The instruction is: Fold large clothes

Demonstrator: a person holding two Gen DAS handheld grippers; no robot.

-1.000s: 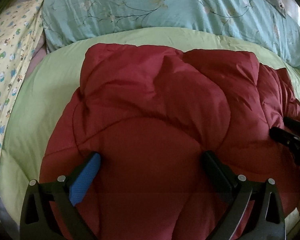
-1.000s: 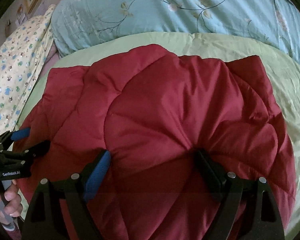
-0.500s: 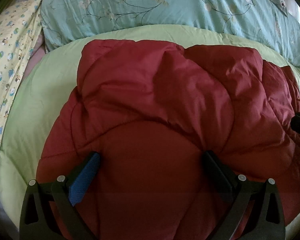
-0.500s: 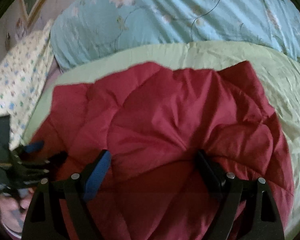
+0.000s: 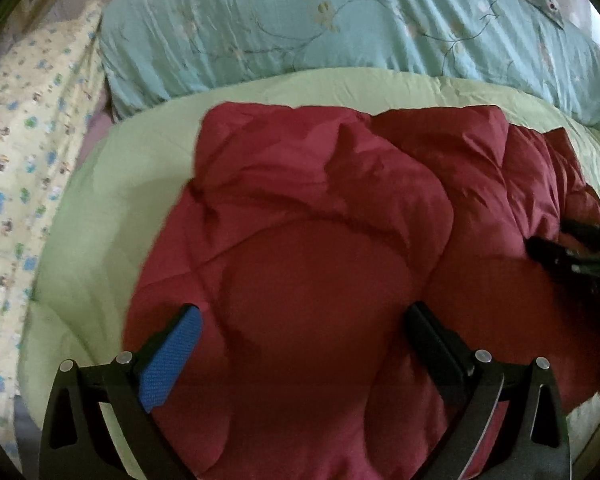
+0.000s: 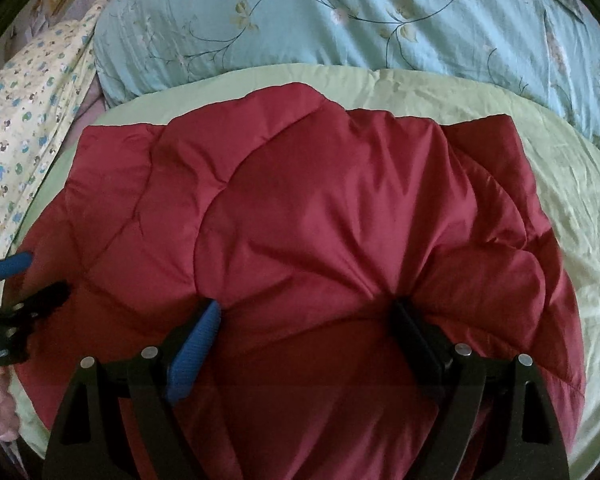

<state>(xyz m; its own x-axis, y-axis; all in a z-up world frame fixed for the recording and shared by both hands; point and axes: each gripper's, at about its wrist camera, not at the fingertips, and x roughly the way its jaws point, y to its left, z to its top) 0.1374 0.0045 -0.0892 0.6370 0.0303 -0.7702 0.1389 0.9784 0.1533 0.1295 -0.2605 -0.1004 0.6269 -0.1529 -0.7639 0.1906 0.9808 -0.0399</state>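
A dark red quilted jacket [image 5: 320, 216] lies folded and puffy on a light green sheet [image 5: 112, 184]; it also shows in the right wrist view [image 6: 320, 208]. My left gripper [image 5: 300, 320] has its jaws wide apart with a bulge of the red padding between them. My right gripper [image 6: 304, 316] stands the same way, jaws wide with red fabric bulging between. Each gripper shows at the edge of the other's view: the right gripper at the right [image 5: 572, 252], the left gripper at the left [image 6: 24, 280].
A turquoise floral duvet [image 6: 360, 16] lies bunched along the far side of the bed. A pale yellow printed cloth [image 5: 24, 168] lies at the left. Green sheet [image 6: 572, 184] shows to the right of the jacket.
Both grippers moved slightly over the jacket. The left view shifted so more sheet shows on the left; the right gripper came back into its right edge. The jaws stayed wide.
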